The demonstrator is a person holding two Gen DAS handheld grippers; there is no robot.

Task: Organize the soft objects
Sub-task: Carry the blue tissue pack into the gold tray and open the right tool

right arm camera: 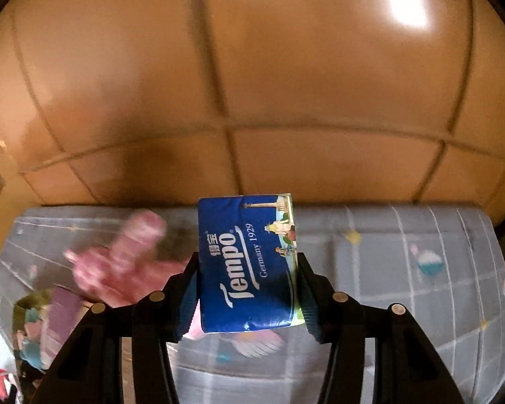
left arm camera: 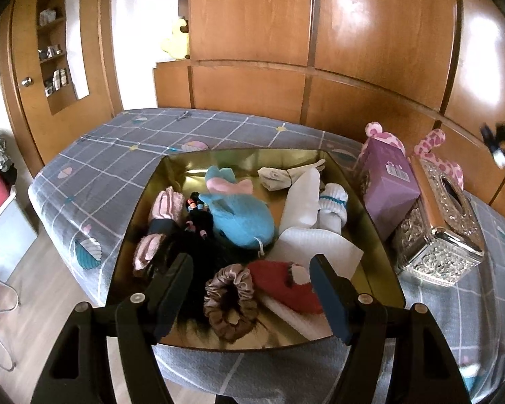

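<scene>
Tray (left arm camera: 383, 235), gold and shallow, sits on the checked bedcover and serves as the landmark in the left wrist view: inside it lie a blue plush whale (left arm camera: 242, 212) near the middle, a brown scrunchie (left arm camera: 230, 303) at the near edge, a red cloth (left arm camera: 286, 282) just right of the scrunchie, and white folded cloths (left arm camera: 306, 202) toward the right wall. The left gripper (left arm camera: 252, 286) hovers over the near edge of the tray with its jaws standing wide and nothing between them, the scrunchie showing in the gap below. Just right of the tray stand a purple box (left arm camera: 387, 185) and a silver tissue holder (left arm camera: 437, 232). In the right wrist view the right gripper (right arm camera: 249, 289) is clamped on a blue tissue pack (right arm camera: 247, 262), pads pressing its two long sides, so the pack's long axis runs straight forward along the fingers; it is held clear above the bedcover. The tray shows only as a blurred corner (right arm camera: 23, 303) at the lower left of this view, so it lies left of and below the pack, and the right hand looks set to carry the pack leftward and down, presumably to the tray
</scene>
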